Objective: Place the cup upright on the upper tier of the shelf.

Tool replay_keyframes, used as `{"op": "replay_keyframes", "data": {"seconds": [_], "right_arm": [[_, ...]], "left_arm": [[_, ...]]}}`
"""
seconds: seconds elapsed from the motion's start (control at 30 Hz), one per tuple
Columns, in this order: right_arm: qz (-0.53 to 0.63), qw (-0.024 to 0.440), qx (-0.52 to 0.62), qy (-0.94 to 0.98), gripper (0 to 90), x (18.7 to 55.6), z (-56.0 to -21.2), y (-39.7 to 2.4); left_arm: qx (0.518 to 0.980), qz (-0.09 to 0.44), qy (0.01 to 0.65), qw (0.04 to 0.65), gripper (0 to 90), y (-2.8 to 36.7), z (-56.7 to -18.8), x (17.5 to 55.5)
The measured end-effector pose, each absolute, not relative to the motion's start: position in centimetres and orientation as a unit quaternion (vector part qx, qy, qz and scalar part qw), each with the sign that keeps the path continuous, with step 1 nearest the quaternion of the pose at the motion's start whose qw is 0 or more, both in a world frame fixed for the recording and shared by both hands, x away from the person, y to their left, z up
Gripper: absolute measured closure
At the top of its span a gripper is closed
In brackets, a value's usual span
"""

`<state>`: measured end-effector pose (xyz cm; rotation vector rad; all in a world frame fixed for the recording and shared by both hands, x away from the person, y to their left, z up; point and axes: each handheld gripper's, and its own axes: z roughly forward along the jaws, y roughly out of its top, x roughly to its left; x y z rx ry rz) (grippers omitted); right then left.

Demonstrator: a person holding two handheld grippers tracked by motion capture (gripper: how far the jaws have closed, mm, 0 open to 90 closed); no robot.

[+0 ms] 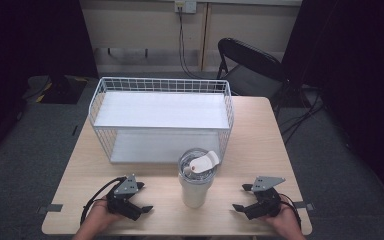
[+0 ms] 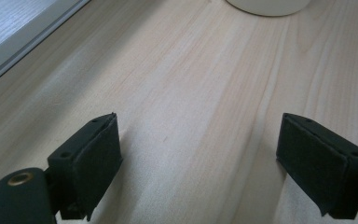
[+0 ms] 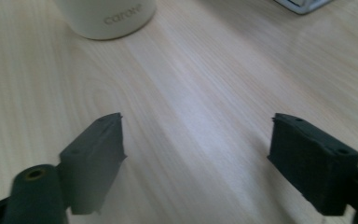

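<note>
High view: white tumbler [image 1: 196, 180] upright near table [image 1: 260, 130] front edge, between left gripper [image 1: 142, 197] and right gripper [image 1: 242, 197], just in front of wire basket [image 1: 162, 117]. Left gripper view: jaws wide apart, nothing held, tumbler base far right. Right gripper view: jaws wide apart, nothing held, tumbler far left.

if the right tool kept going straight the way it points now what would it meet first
Probably the white tumbler. The right tool is open over bare table, with the tumbler's base ahead and off to the left of its line, so it may only graze it. Depth is hard to judge.
</note>
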<state>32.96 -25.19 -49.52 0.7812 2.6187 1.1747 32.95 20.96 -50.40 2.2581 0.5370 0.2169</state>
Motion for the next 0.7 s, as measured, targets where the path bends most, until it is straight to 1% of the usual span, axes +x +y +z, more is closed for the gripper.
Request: {"op": "replay_keyframes", "data": {"seconds": [0.17, 0.43, 0.7], "right_arm": [[0.392, 0.082, 0.251, 0.881, 18.5, 32.9, -49.0, -24.7], [0.416, 0.066, 0.24, 0.875, 18.3, 32.9, -47.5, -23.2], [0.428, 0.064, 0.22, 0.875, 16.8, 32.9, -46.0, -21.7]], "left_arm": [[0.89, 0.085, 0.212, 0.394, 13.0, 21.0, -50.4, 33.0], [0.889, 0.083, 0.214, 0.396, 13.0, 21.0, -50.4, 33.0], [0.889, 0.085, 0.213, 0.396, 13.2, 21.0, -50.4, 33.0]]}}
